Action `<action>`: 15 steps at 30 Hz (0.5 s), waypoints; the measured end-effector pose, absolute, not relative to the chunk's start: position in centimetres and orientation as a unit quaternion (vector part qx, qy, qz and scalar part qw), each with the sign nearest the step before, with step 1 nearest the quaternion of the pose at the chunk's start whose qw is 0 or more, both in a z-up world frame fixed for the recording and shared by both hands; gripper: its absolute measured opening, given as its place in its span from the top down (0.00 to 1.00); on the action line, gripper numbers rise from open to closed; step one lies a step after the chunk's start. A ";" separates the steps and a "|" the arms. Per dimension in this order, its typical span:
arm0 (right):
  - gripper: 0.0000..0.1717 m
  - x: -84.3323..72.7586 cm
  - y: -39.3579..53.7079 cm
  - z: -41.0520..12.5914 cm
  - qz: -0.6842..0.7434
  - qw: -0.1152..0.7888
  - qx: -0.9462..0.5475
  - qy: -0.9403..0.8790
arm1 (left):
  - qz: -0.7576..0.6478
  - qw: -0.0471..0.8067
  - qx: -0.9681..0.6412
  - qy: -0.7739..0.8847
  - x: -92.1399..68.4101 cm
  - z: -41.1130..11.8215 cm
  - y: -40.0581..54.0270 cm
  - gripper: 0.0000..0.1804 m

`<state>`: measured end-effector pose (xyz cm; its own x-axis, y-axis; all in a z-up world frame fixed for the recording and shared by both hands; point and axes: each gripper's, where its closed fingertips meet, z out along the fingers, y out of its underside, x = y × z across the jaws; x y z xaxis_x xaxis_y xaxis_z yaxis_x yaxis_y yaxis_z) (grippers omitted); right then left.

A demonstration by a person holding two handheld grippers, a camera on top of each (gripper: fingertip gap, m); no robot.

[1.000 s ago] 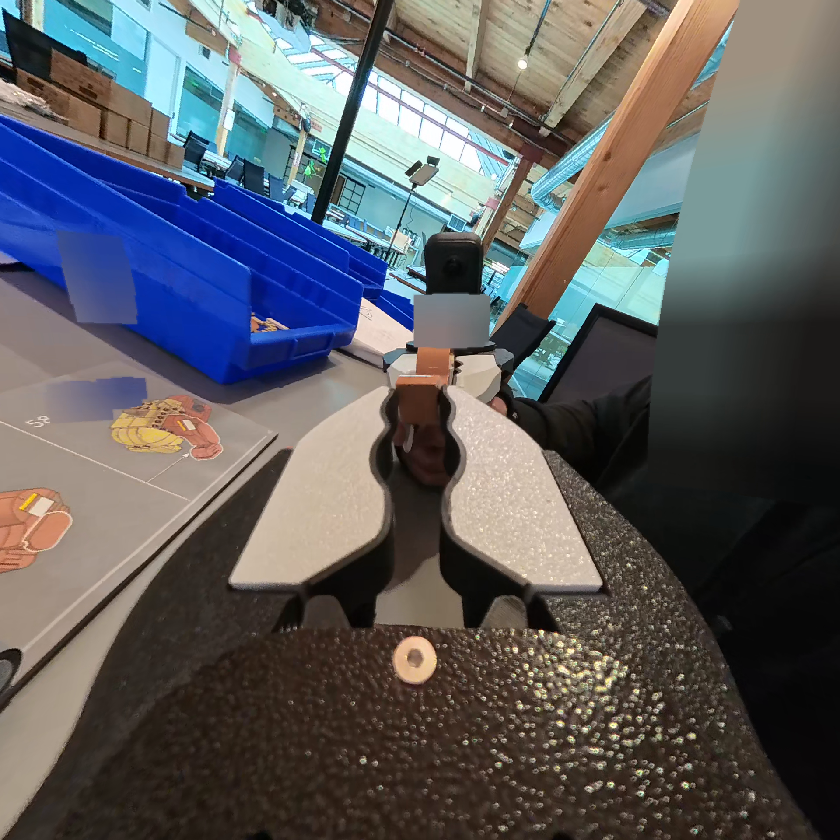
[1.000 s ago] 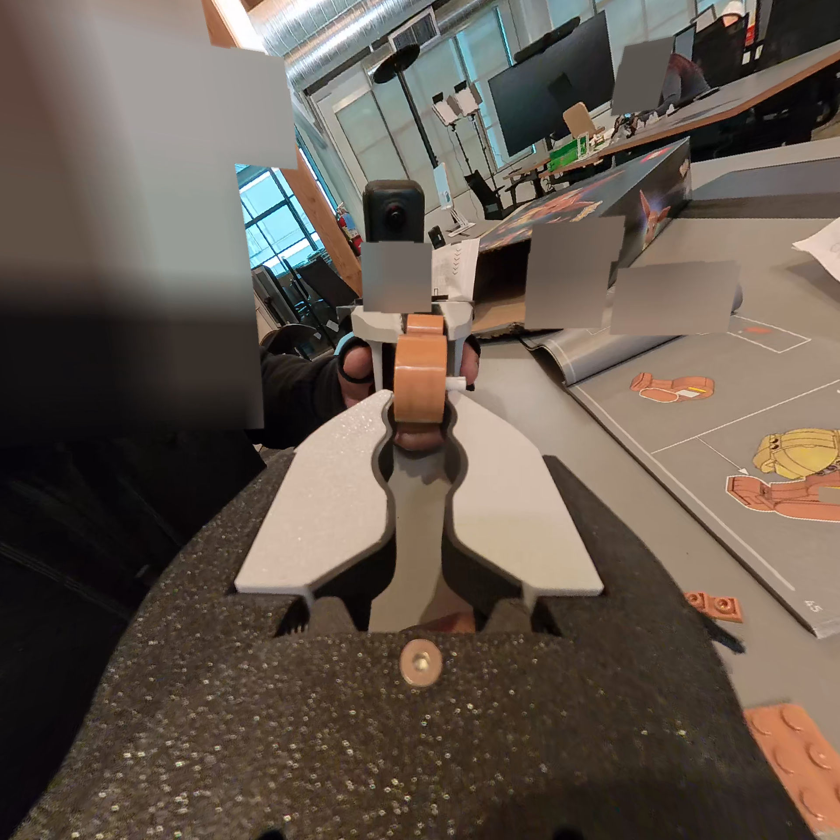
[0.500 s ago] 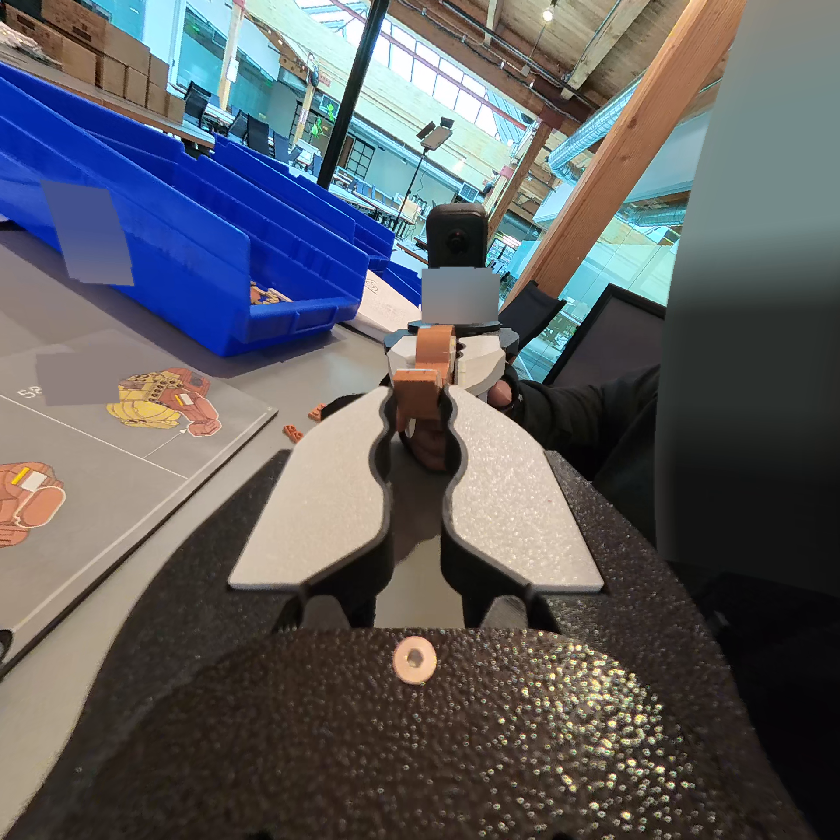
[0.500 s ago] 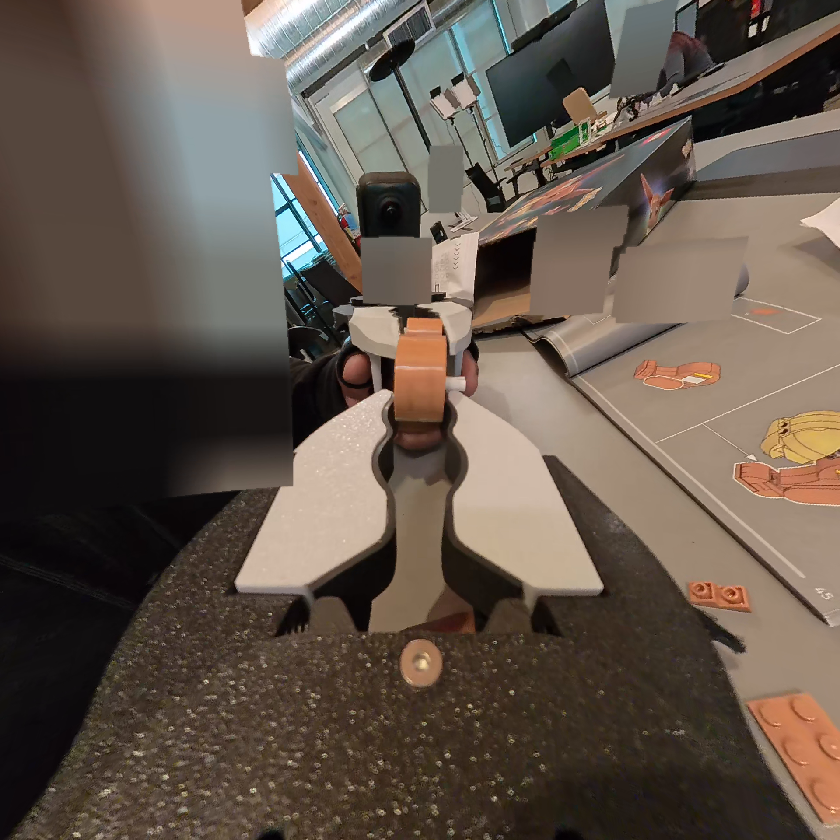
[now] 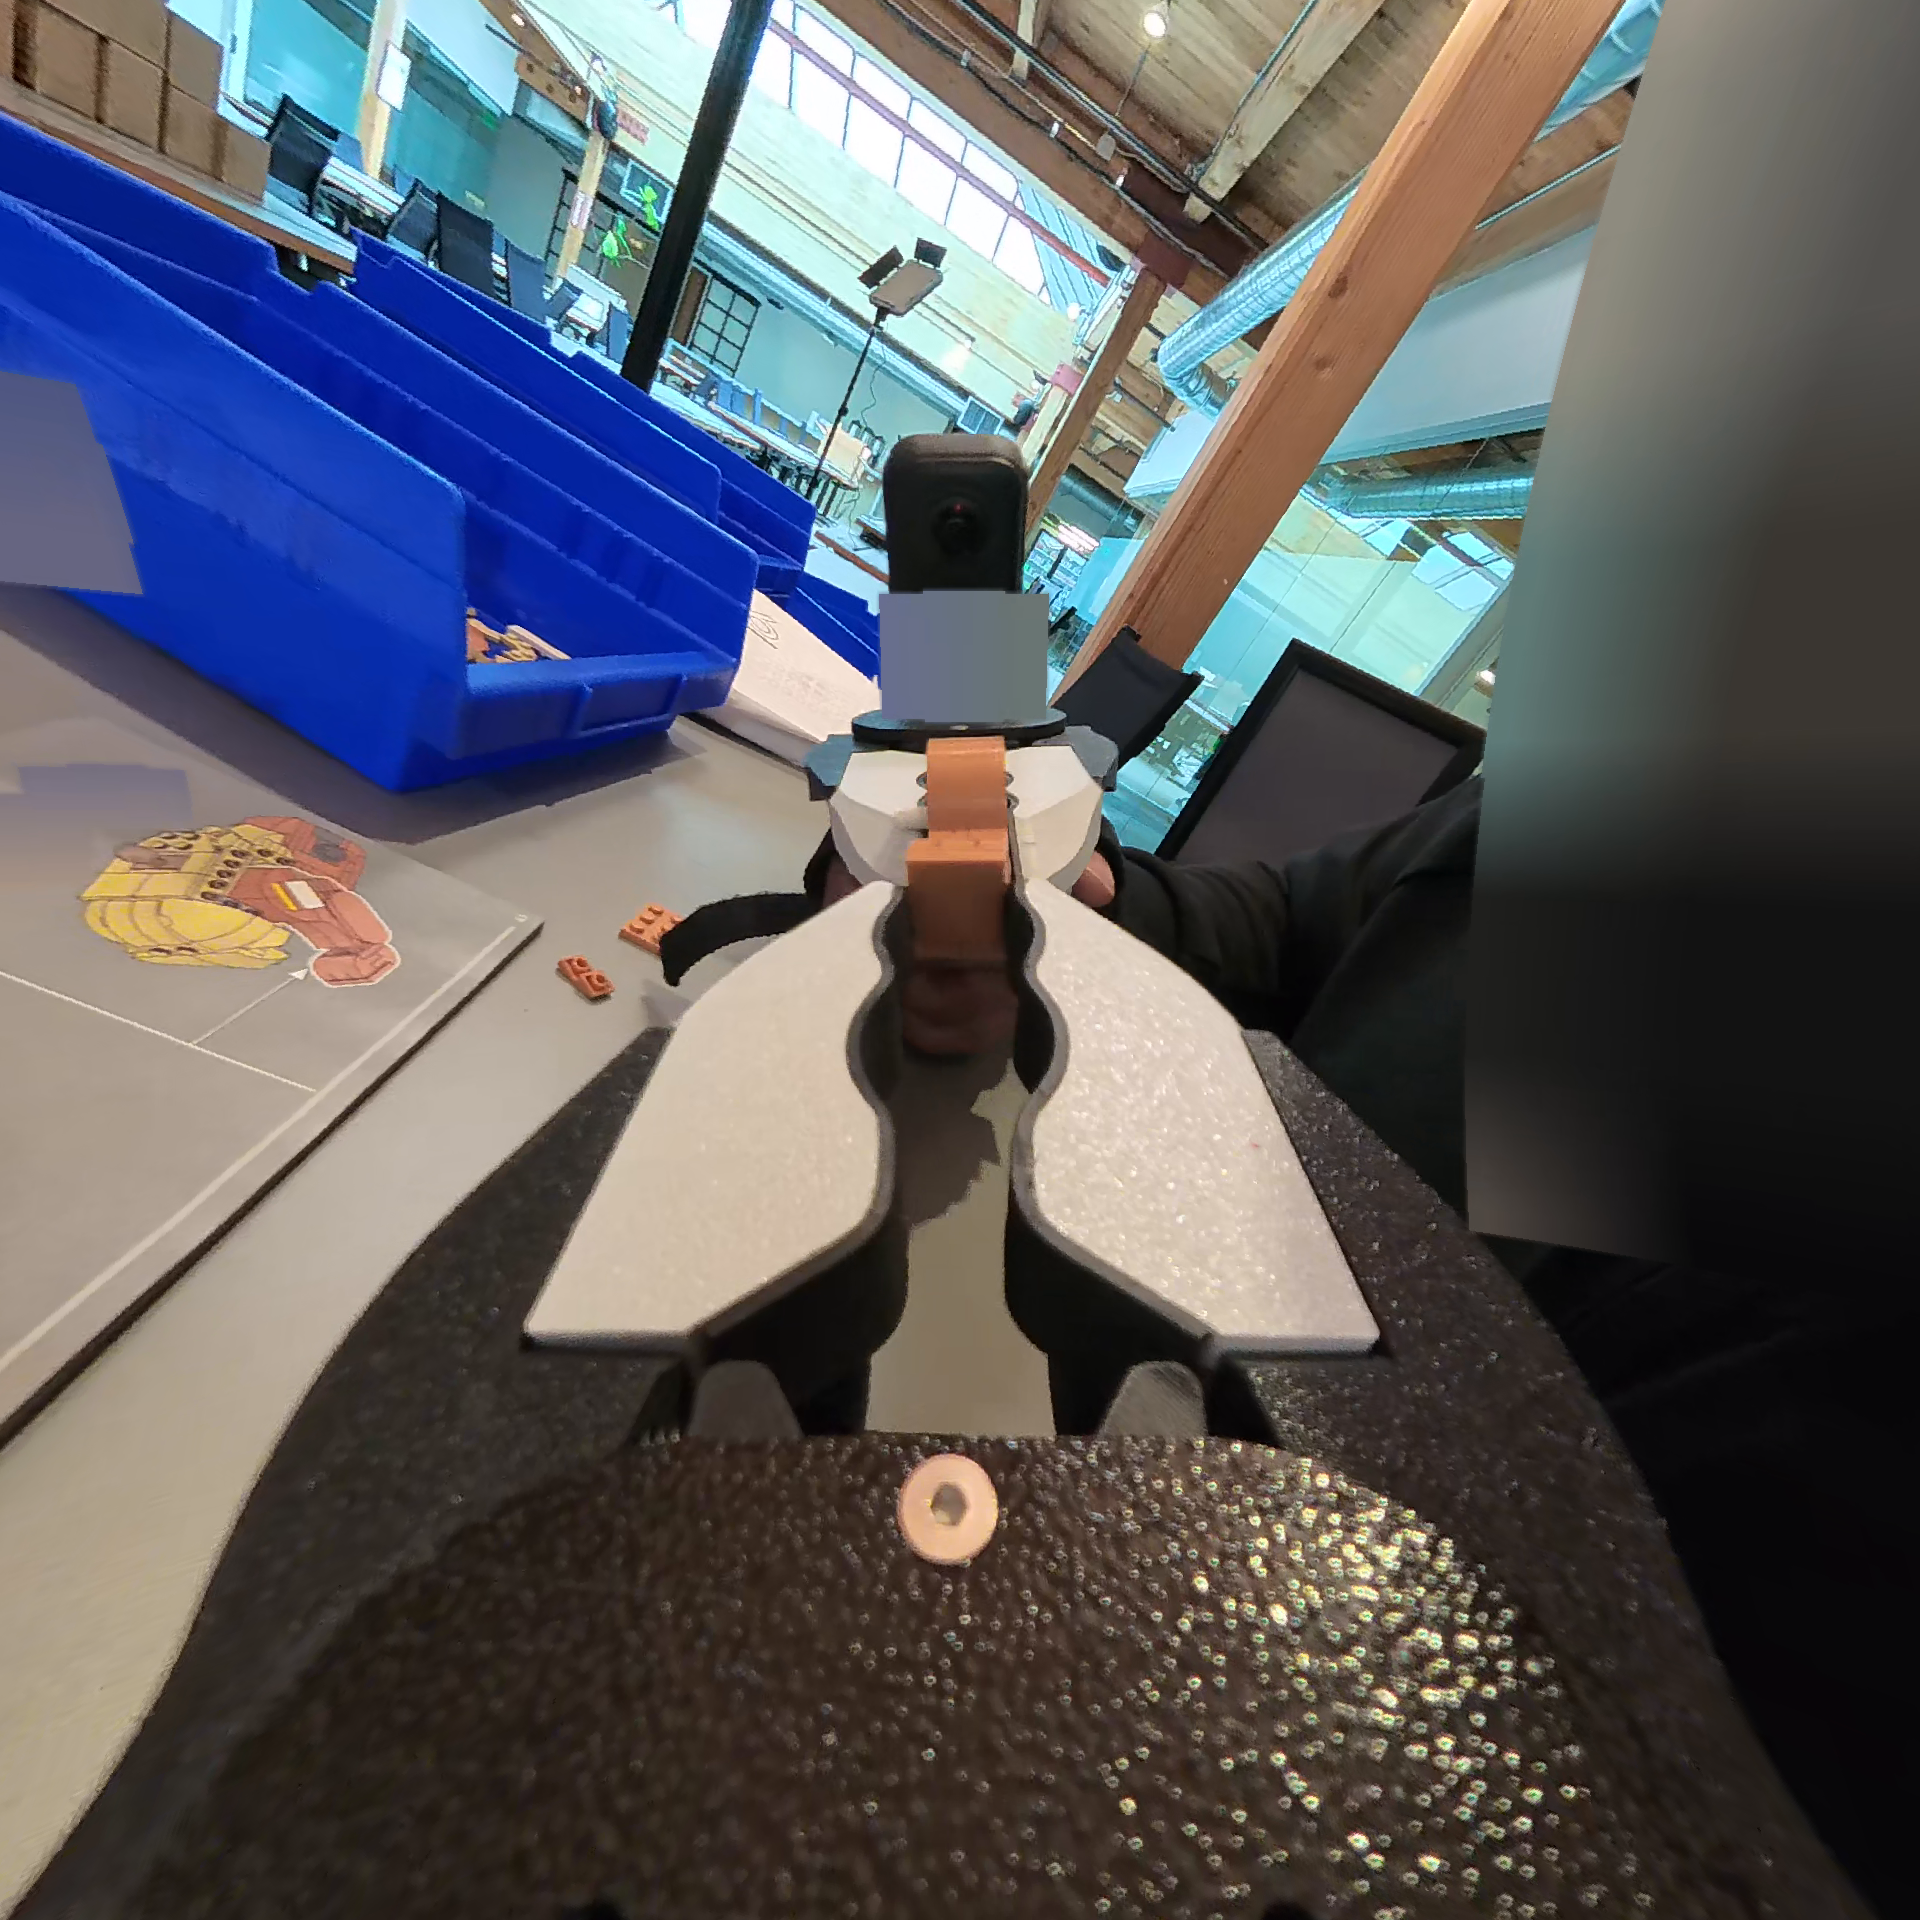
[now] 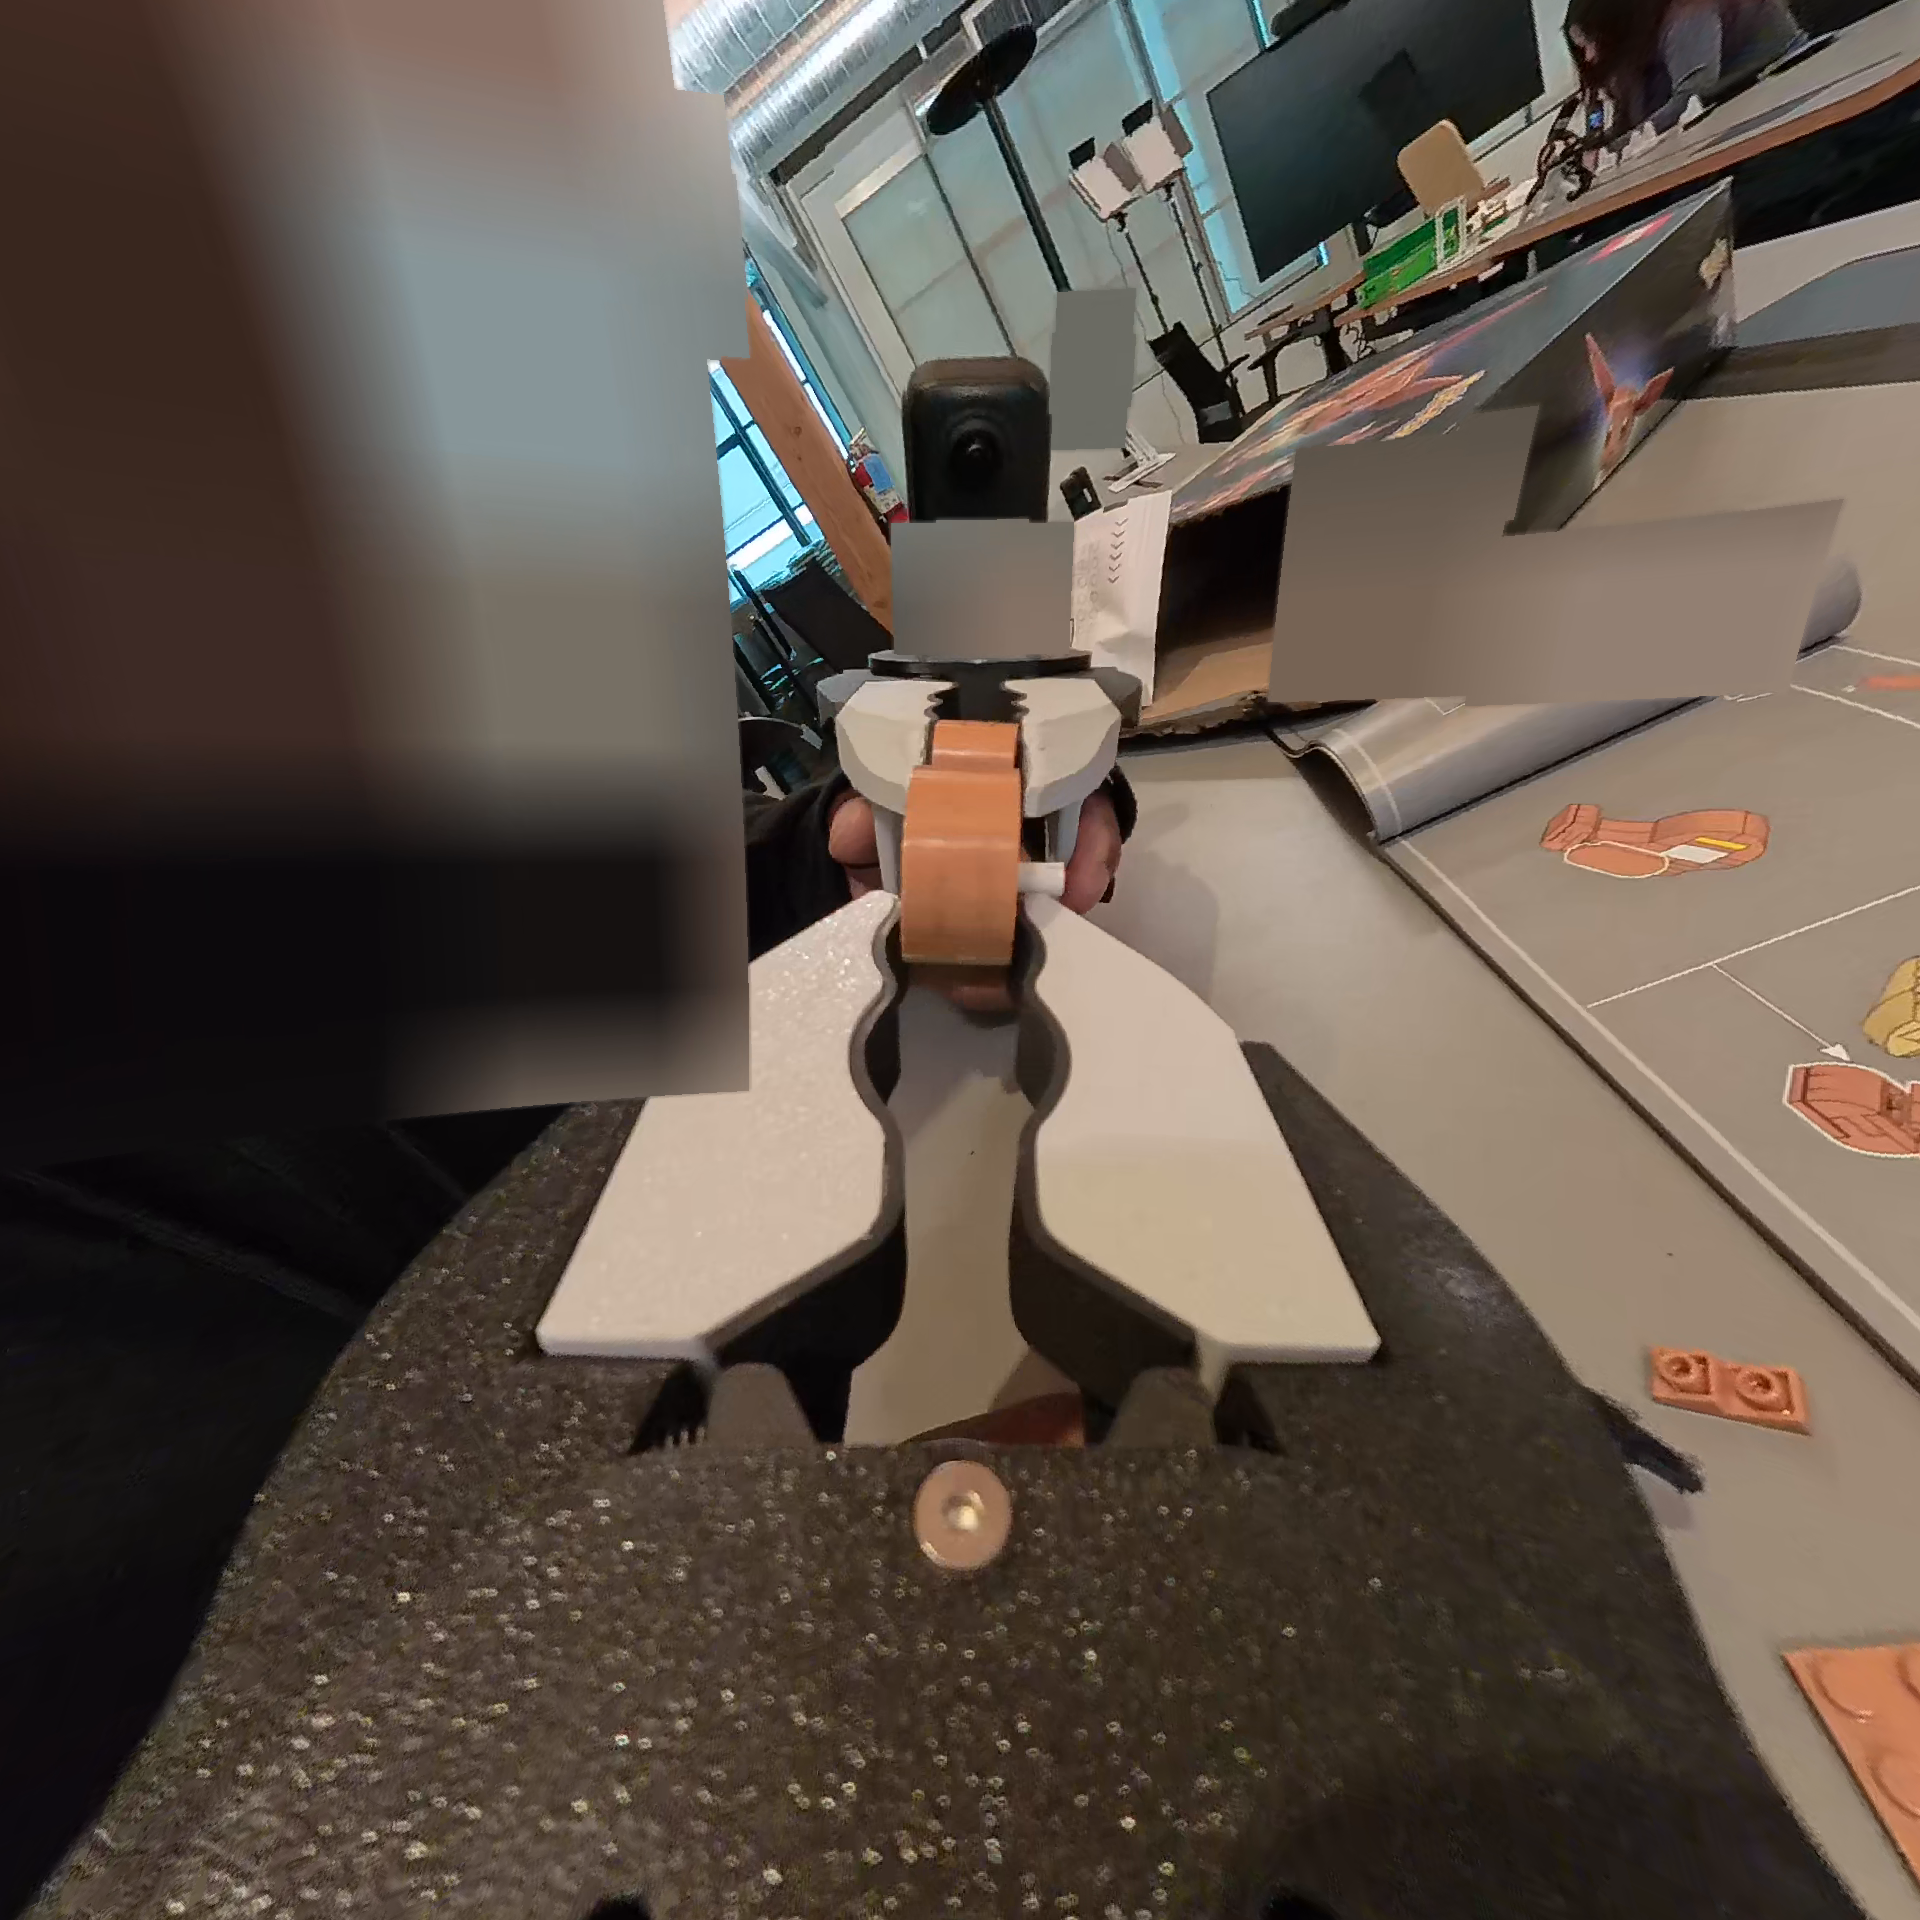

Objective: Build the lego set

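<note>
- Orange-brown brick pieces (image 5: pixel 957 883) (image 6: pixel 957 883) are being clenched between both grippers' fingertips at frame centre, pressed end to end.
- Left gripper (image 5: pixel 957 914) and right gripper (image 6: pixel 957 935) are being aimed at each other above the grey table (image 5: pixel 665 821).
- Loose small plates (image 5: pixel 585 977) are being left beyond, lower left of the blue bin (image 5: pixel 312 582).

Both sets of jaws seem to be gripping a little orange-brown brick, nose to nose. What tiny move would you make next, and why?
Probably ease the left gripper straight forward a touch. Its studded block sits right in front of the rounded piece held by the right gripper, and the two look lined up. Whether they already touch I cannot tell, so go slowly.
</note>
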<state>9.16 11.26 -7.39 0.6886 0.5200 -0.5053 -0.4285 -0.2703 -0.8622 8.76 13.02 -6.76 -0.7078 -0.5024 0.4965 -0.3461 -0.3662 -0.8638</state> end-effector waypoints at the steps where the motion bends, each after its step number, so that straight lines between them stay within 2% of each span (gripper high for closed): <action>1: 0.90 9.2 11.3 -7.4 0.394 0.603 -0.693 -0.032 | -0.736 0.052 -0.379 0.559 8.8 -6.7 13.0 0.91; 15: 0.90 10.0 11.8 -7.9 0.350 0.611 -0.710 -0.004 | -0.708 0.132 -0.409 0.561 9.6 -7.3 13.5 0.91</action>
